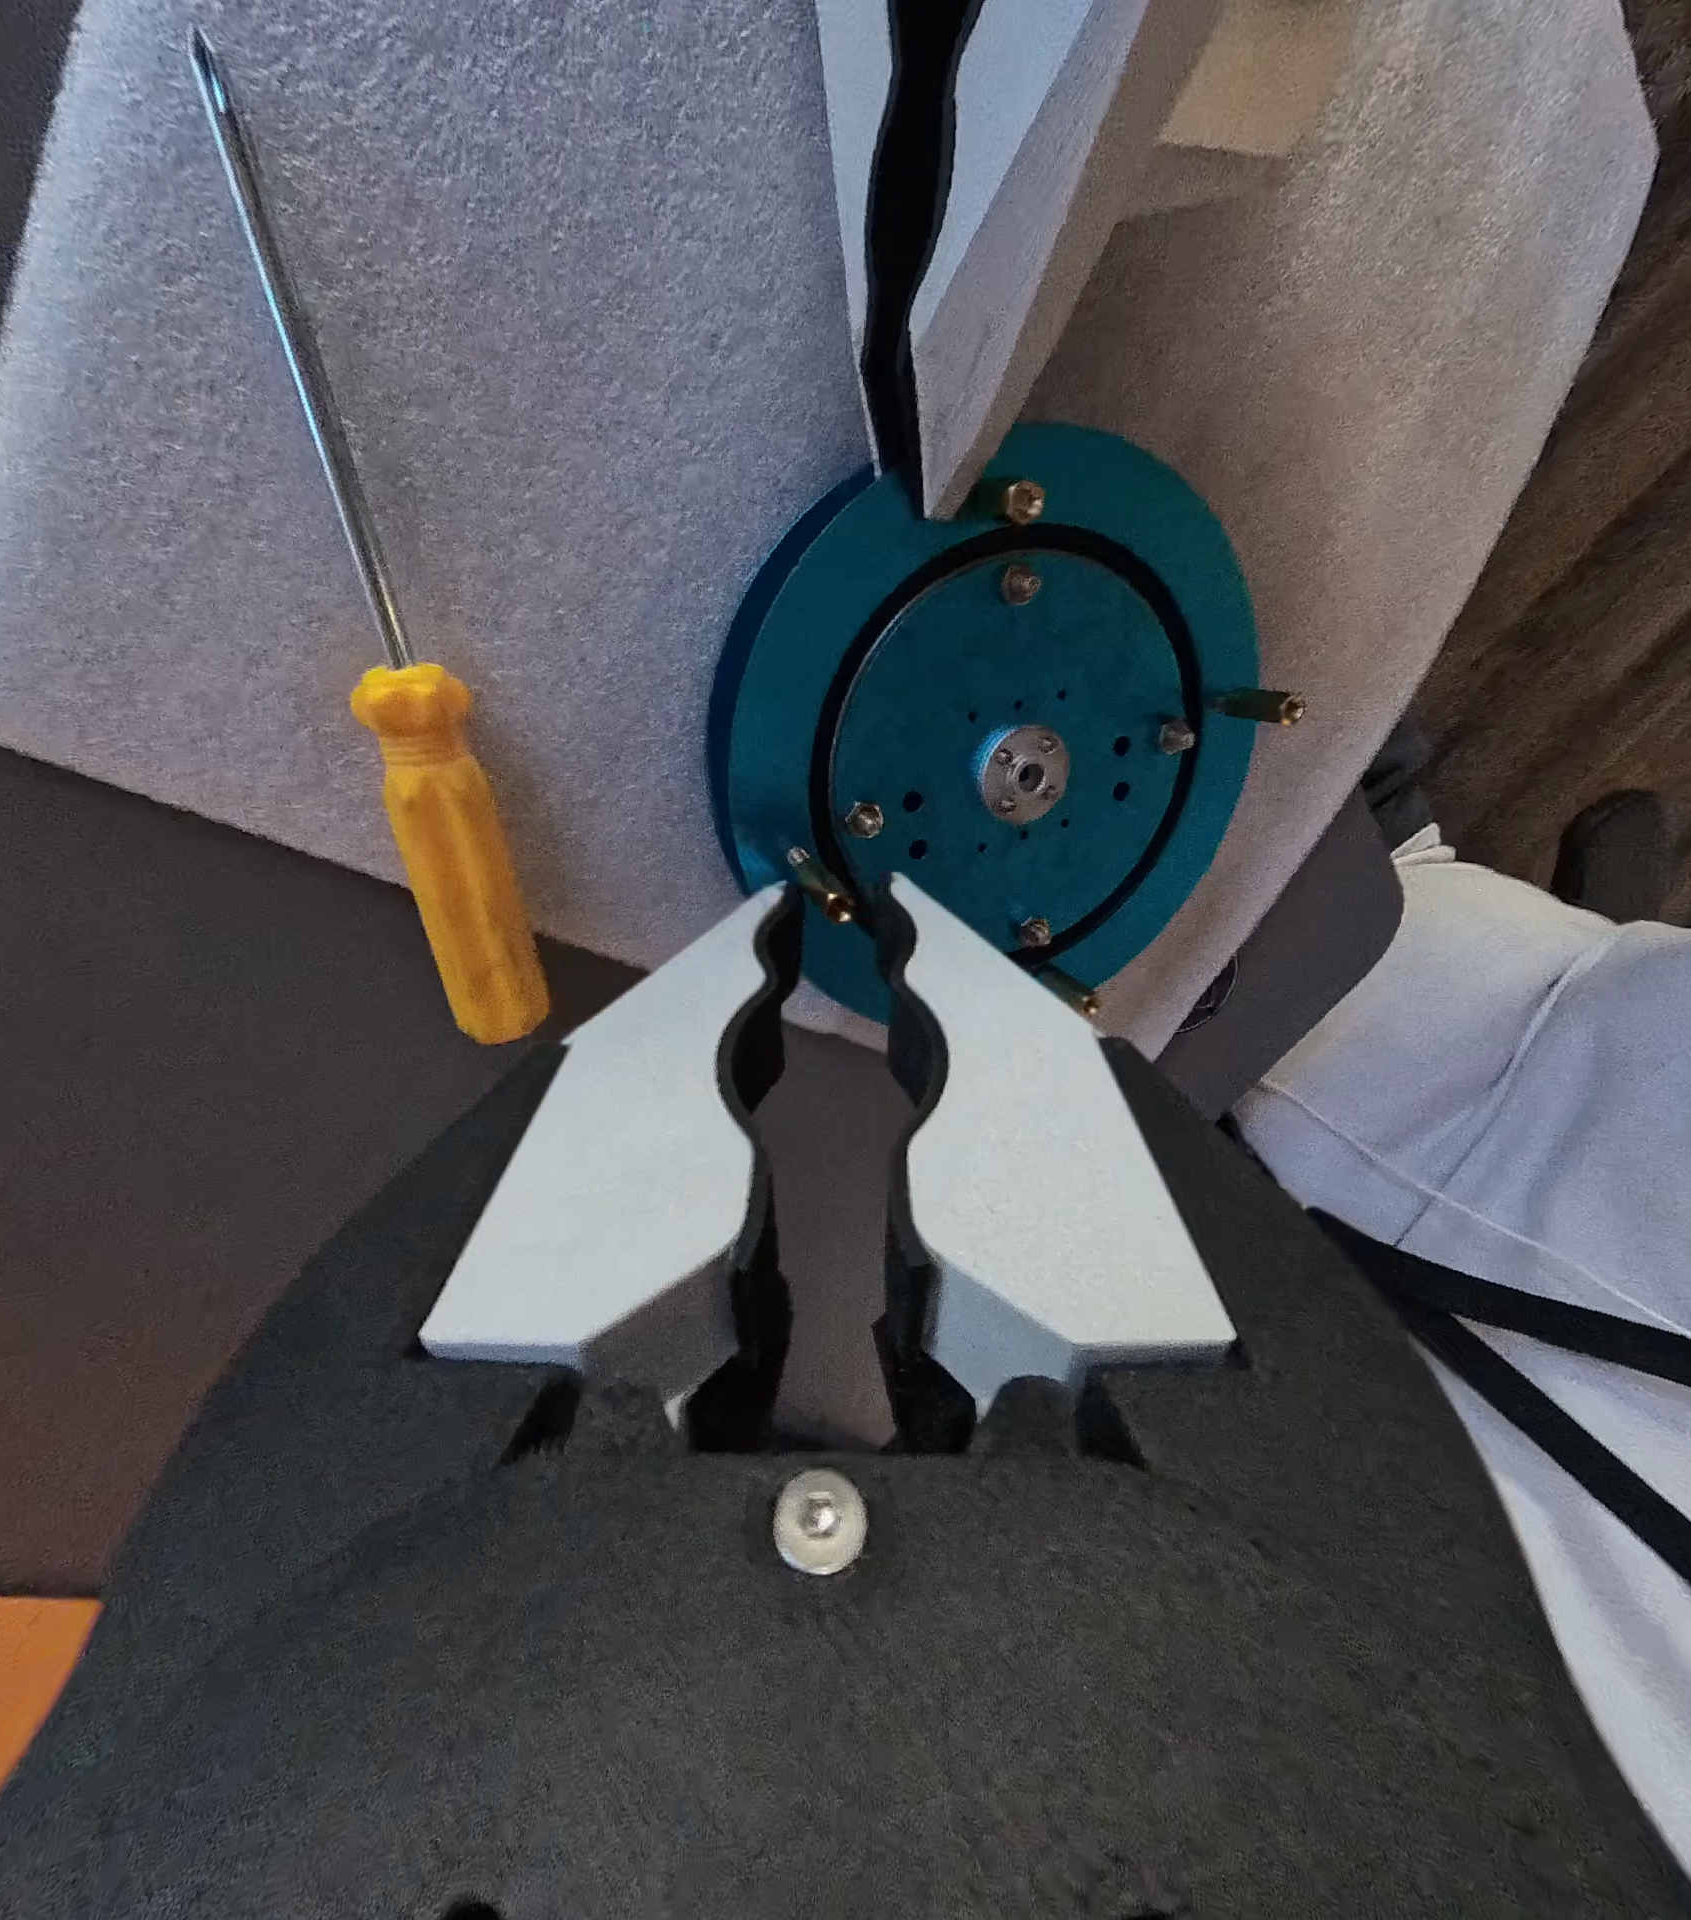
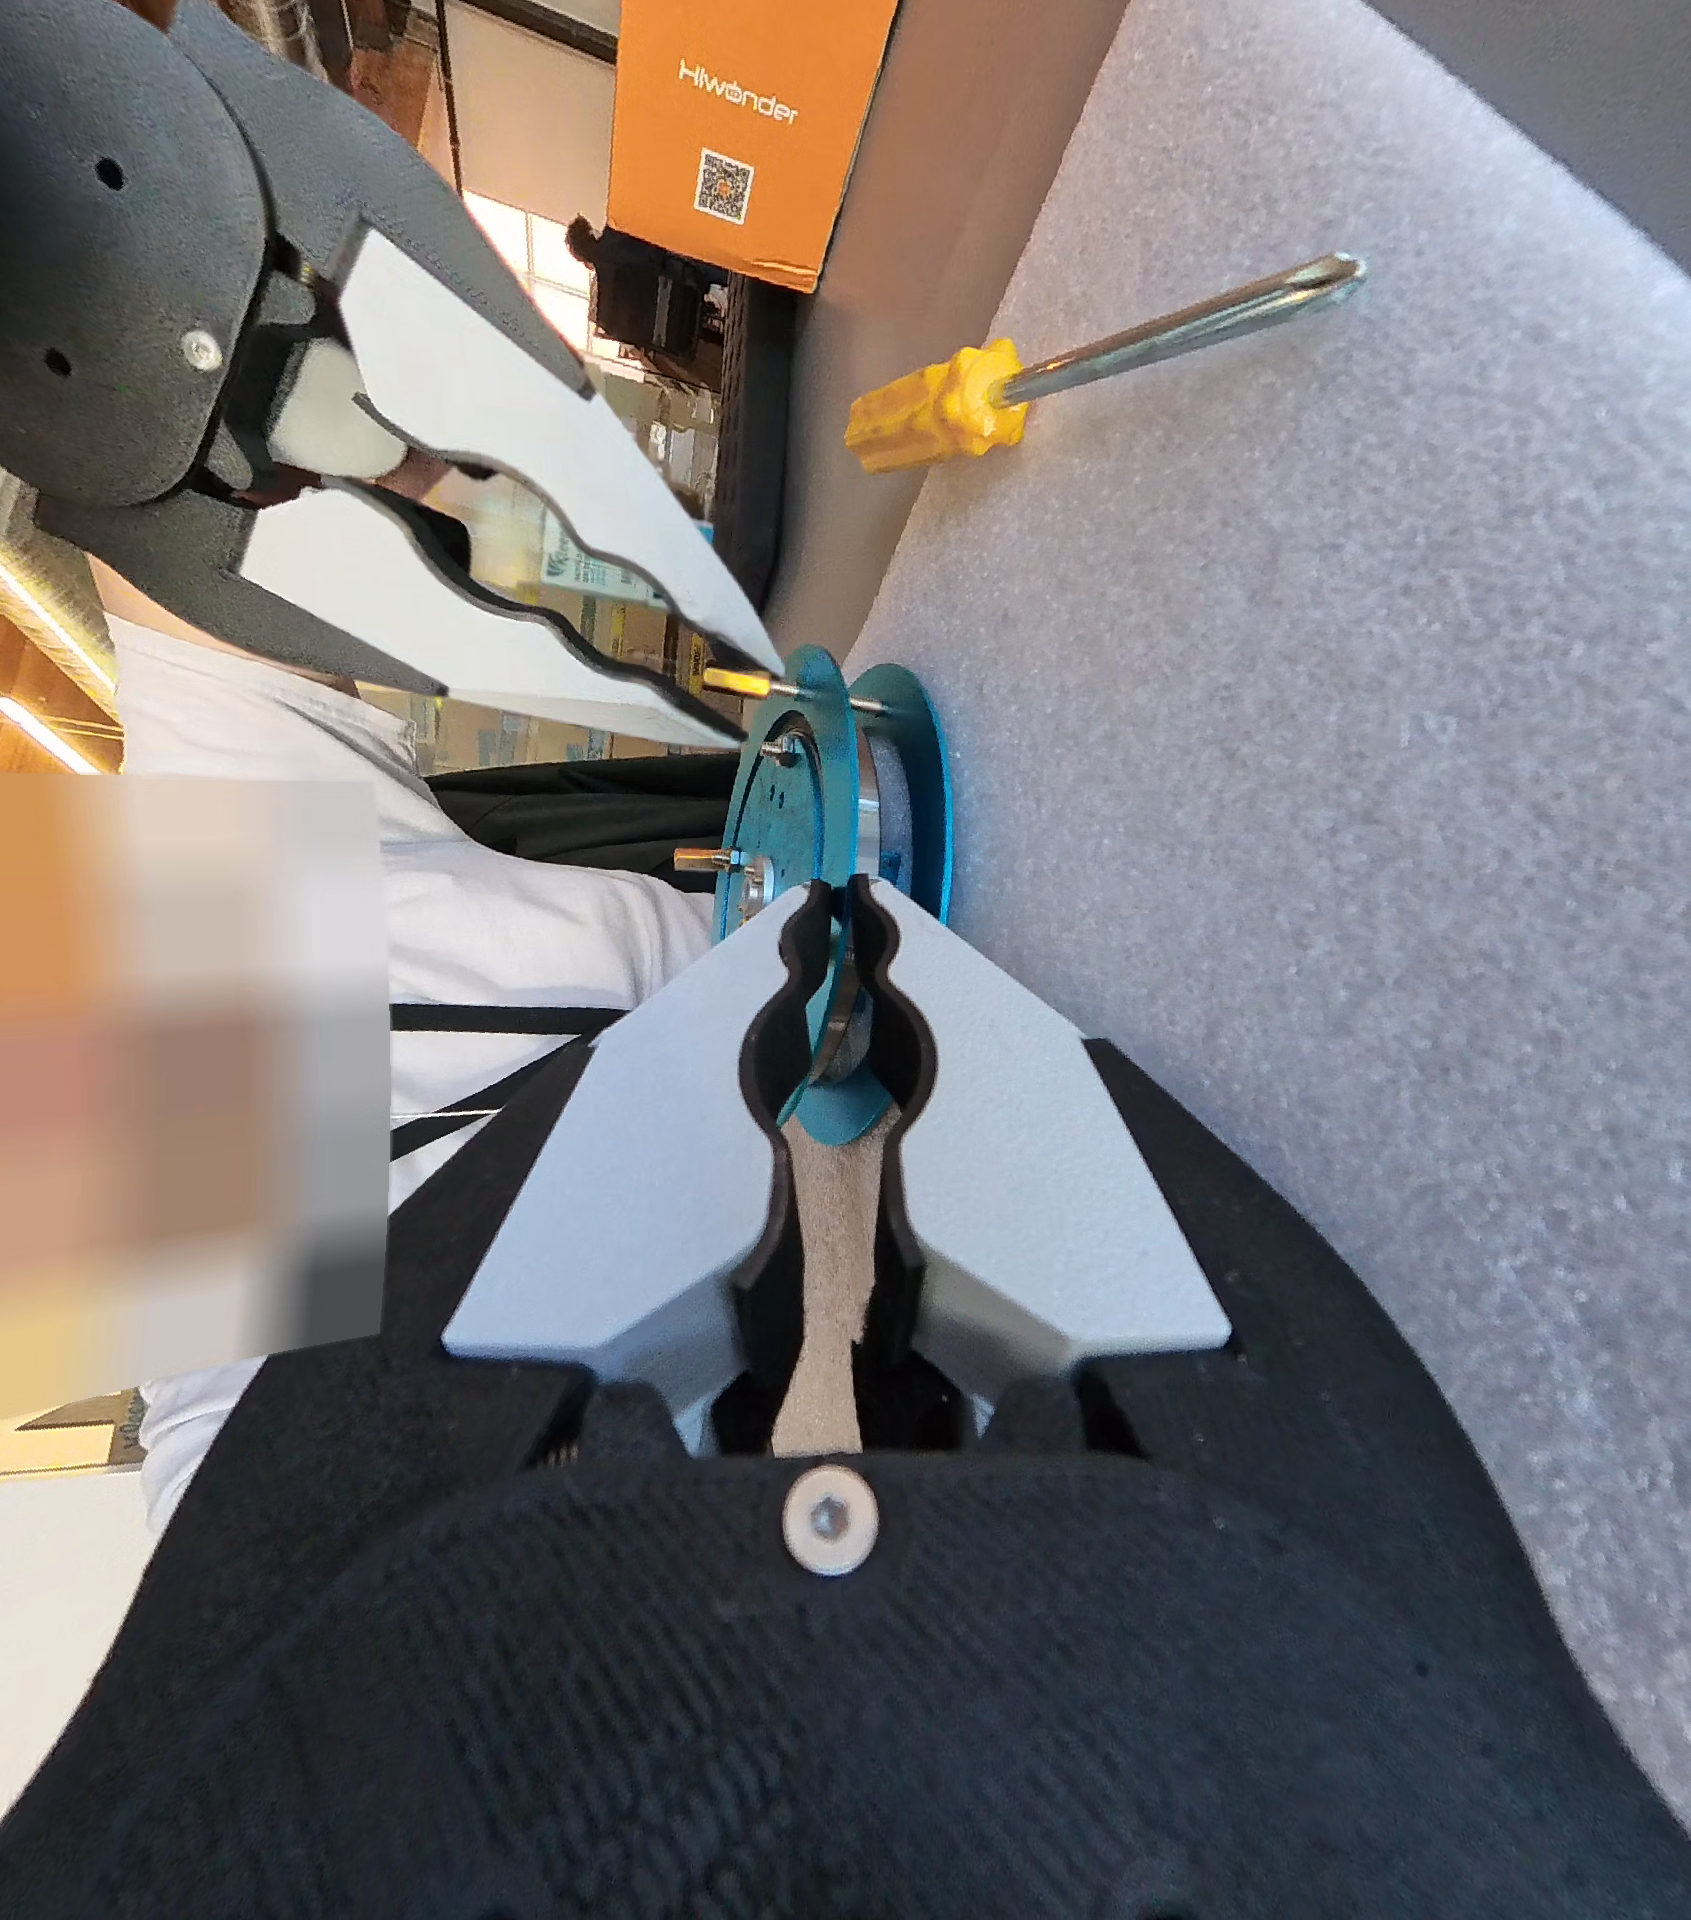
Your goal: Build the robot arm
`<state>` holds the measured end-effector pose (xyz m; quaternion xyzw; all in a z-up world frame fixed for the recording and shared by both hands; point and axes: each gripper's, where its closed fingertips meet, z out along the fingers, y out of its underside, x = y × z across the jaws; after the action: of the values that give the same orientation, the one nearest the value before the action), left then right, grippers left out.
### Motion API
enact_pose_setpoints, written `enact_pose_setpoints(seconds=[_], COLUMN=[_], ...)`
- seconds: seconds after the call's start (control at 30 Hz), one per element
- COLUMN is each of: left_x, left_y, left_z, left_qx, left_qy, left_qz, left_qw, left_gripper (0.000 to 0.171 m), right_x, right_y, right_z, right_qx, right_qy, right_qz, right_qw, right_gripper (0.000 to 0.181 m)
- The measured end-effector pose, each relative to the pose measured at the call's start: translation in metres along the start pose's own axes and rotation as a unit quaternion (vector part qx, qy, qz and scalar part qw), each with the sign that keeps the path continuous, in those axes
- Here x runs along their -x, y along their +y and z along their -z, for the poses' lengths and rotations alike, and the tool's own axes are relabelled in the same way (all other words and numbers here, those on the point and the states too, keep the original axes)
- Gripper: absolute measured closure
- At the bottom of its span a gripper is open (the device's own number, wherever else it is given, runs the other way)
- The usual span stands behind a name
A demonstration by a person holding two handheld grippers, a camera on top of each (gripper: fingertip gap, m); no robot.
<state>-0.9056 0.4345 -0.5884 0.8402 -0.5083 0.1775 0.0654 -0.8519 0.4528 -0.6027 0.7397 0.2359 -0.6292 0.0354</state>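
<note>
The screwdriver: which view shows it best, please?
The left wrist view: the whole screwdriver lies lengthwise on the foam, tip to yellow handle. The right wrist view shows it foreshortened, handle end nearest.

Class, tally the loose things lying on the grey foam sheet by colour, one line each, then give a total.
Yellow-handled: 1, the screwdriver
Teal: 1, the disc assembly with brass standoffs, which the right gripper clamps at its rim and the left gripper nears
Total: 2

A yellow-handled screwdriver lay on a grey foam sheet, its handle end over the sheet's edge; the sheet covered a dark counter; an orange box stood beyond; a person's white sleeve showed alongside.
</note>
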Motion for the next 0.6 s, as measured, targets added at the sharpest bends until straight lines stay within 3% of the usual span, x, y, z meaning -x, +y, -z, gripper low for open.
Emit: enact_pose_setpoints(seconds=[0.13,0.27,0.33,0.4,0.47,0.53,0.6], left_x=[0.004,0.007,0.009,0.011,0.011,0.007,0.002], left_y=[-0.001,0.003,0.002,0.002,0.000,0.000,0.002], left_z=[0.000,0.001,0.002,0.003,0.002,0.002,0.003], left_qx=[-0.002,0.064,0.106,0.138,0.137,0.123,0.104], left_qy=[-0.006,-0.051,-0.084,-0.110,-0.118,-0.098,-0.069], left_qz=[-0.004,-0.142,-0.256,-0.367,-0.424,-0.419,-0.380], left_qw=[1.000,0.986,0.957,0.913,0.887,0.894,0.917], left_gripper=[0.165,0.166,0.167,0.167,0.167,0.164,0.139], right_x=[0.000,0.000,0.000,0.000,0.000,0.000,0.000], right_y=[0.000,0.000,0.000,0.000,0.000,0.000,0.000], right_z=[0.000,0.000,0.000,0.000,0.000,0.000,0.000], right_qx=[-0.001,-0.001,-0.001,-0.002,-0.001,-0.001,-0.001], right_qy=[0.000,0.001,0.001,0.000,0.000,-0.001,-0.002], right_qz=[0.001,-0.001,-0.002,-0.001,-0.001,0.000,0.001], right_qw=[1.000,1.000,1.000,1.000,1.000,1.000,1.000], right_gripper=[0.179,0.179,0.179,0.179,0.179,0.179,0.179])
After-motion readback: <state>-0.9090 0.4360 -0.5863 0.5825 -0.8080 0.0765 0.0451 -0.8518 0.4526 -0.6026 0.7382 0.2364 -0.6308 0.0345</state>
